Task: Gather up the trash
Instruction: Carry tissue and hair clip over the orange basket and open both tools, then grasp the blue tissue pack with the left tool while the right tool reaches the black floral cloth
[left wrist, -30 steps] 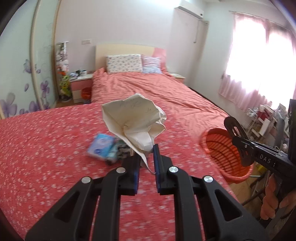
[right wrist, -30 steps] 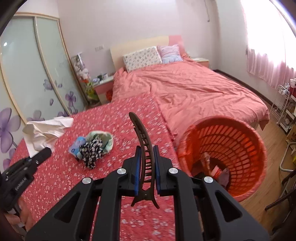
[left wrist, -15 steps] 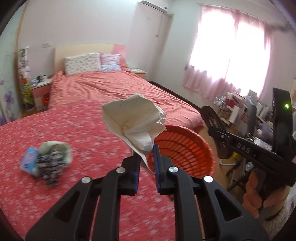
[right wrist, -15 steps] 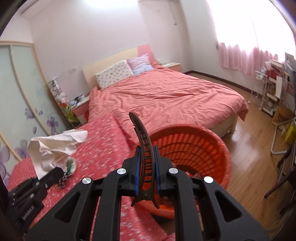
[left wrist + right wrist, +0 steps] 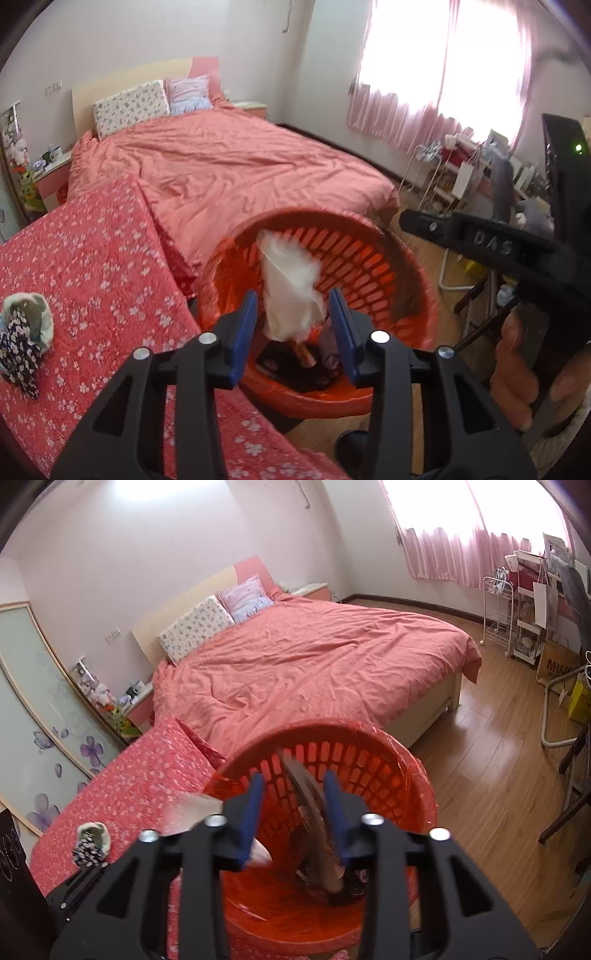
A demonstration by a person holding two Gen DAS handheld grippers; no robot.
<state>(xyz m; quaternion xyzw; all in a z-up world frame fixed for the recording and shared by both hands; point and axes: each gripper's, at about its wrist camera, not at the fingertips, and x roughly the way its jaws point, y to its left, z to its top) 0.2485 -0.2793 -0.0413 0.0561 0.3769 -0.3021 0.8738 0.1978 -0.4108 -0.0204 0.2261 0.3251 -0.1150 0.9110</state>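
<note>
Orange basket [image 5: 373,258] — crumpled paper [image 5: 291,291] midair

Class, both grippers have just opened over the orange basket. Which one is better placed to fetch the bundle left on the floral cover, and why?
Left. The left gripper sits on the side of the basket nearest the floral bundle, which lies on the floral cover to its left. The right gripper would have to cross over it.

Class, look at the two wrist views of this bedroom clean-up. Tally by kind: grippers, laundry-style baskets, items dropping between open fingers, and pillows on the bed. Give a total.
Grippers: 2, the left gripper and the right gripper
Baskets: 1, the orange basket
Dropping items: 2, the crumpled paper and the brown hair clip
Pillows: 2, the floral pillow and the pink pillow
Total: 7
</note>
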